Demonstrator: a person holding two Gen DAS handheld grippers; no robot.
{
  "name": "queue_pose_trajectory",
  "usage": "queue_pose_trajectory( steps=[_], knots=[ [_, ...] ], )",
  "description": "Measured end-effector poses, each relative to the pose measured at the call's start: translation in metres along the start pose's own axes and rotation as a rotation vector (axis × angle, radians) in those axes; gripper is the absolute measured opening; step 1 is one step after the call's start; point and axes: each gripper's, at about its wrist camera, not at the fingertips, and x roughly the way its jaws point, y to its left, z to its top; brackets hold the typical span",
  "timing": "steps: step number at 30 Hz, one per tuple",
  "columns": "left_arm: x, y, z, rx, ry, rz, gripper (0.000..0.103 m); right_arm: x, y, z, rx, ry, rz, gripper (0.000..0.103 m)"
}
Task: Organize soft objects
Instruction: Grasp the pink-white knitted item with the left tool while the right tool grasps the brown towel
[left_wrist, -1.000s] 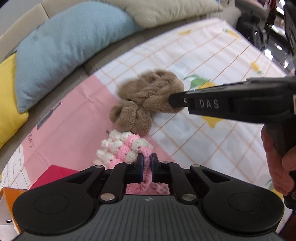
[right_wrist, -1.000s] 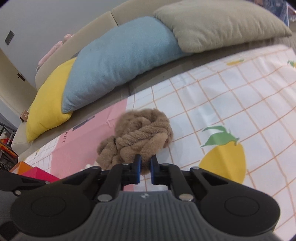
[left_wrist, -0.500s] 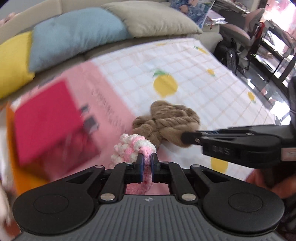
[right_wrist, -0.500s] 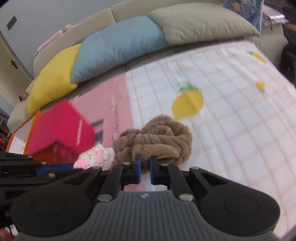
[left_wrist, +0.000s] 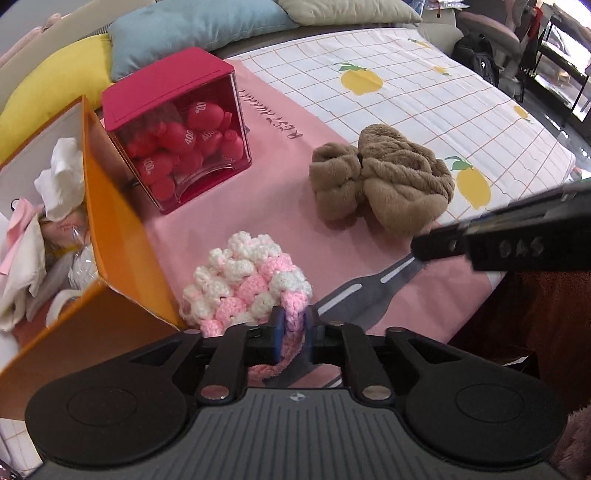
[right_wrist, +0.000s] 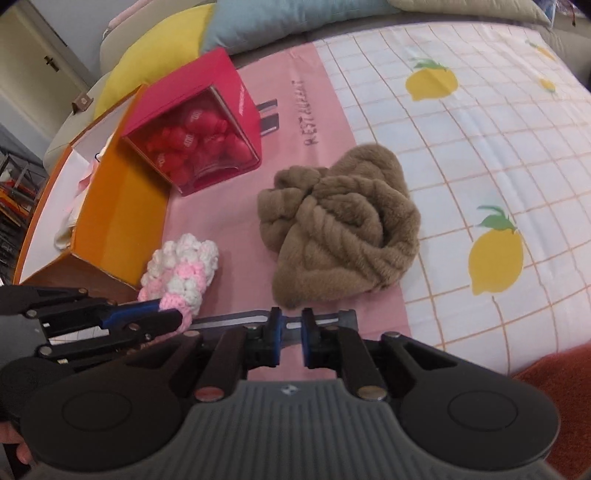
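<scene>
A pink and white crochet piece (left_wrist: 243, 280) lies on the pink part of the cloth, beside the orange box. One strand of it runs between the pads of my left gripper (left_wrist: 293, 328), whose jaws are opening but still touch the yarn. The right wrist view shows the same crochet piece (right_wrist: 181, 266) at the tip of the left gripper (right_wrist: 173, 317). A brown plush bundle (right_wrist: 340, 229) rests just past my right gripper (right_wrist: 291, 328). Its jaws are opening, a narrow gap with nothing in it. From the left wrist view the right gripper (left_wrist: 417, 247) sits at the edge of the plush bundle (left_wrist: 388, 184).
An orange box (left_wrist: 114, 229) holding white cloth items stands at the left. Behind it is a red see-through box (left_wrist: 177, 122) of red sachets. Yellow, blue and beige pillows line the far side. A flat grey metal strip (left_wrist: 369, 291) lies under the grippers. A rust-coloured rug (right_wrist: 554, 376) is beyond the near edge.
Both grippers swept across the lemon cloth with their items toward the boxes, which came into view. The right gripper has let go of the brown plush. The left jaws have widened slightly.
</scene>
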Motion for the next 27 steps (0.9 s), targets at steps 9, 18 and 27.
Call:
queue_pose_trajectory(
  steps=[9, 18, 27],
  knots=[
    [-0.003, -0.011, -0.006, -0.031, -0.106, 0.034, 0.072, -0.024, 0.007, 0.012, -0.165, -0.183, -0.142, 0.053],
    [0.020, -0.018, -0.011, -0.006, -0.059, 0.041, 0.072, 0.029, 0.008, 0.027, -0.273, -0.143, -0.179, 0.066],
    [0.031, -0.020, -0.012, 0.071, -0.051, 0.104, 0.044, 0.054, 0.003, 0.021, -0.267, -0.061, -0.217, 0.051]
  ],
)
